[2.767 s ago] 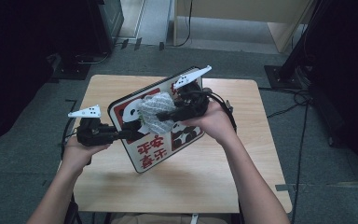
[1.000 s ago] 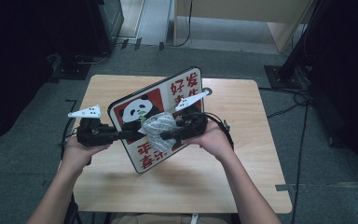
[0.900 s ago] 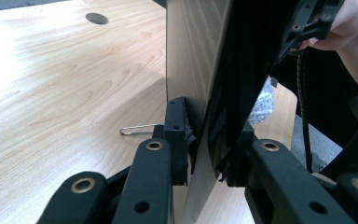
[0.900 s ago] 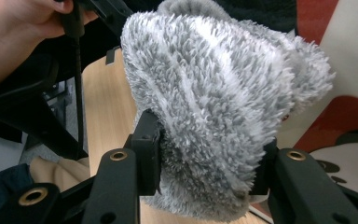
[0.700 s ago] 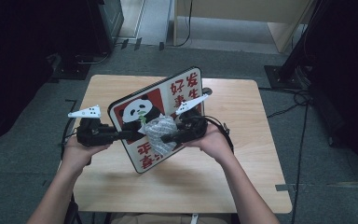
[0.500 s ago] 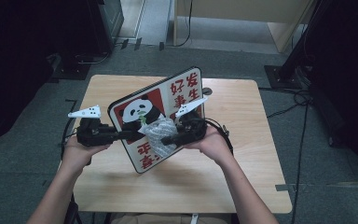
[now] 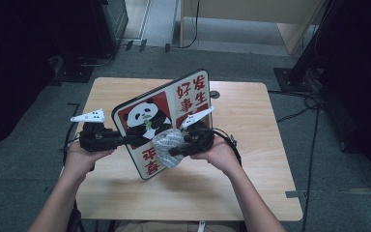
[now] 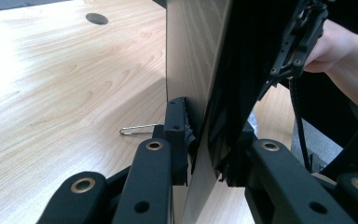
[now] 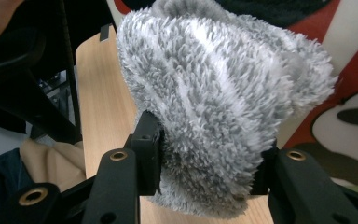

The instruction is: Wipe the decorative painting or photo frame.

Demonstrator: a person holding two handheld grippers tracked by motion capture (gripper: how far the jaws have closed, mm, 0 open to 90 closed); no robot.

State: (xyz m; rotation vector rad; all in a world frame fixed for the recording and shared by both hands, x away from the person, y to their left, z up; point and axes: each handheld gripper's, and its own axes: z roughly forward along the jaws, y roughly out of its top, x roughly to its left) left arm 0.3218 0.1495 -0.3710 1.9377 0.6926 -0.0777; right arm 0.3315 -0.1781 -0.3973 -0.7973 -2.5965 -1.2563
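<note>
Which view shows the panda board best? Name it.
The high view: the panda board shows whole, panda and red characters. The left gripper view shows its edge clamped; the right gripper view, red-and-white patches behind the grey cloth.

The tilted panda board [image 7: 166, 121] blocks the table's [image 7: 251, 193] middle between the hands; bare tabletop lies open around it.

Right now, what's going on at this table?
A person is wiping a panda sign with a fluffy grey cloth. The left gripper clamps the sign's edge, holding it tilted up off the table. The right gripper is shut on the cloth, which is pressed against the lower part of the sign's printed face.
</note>
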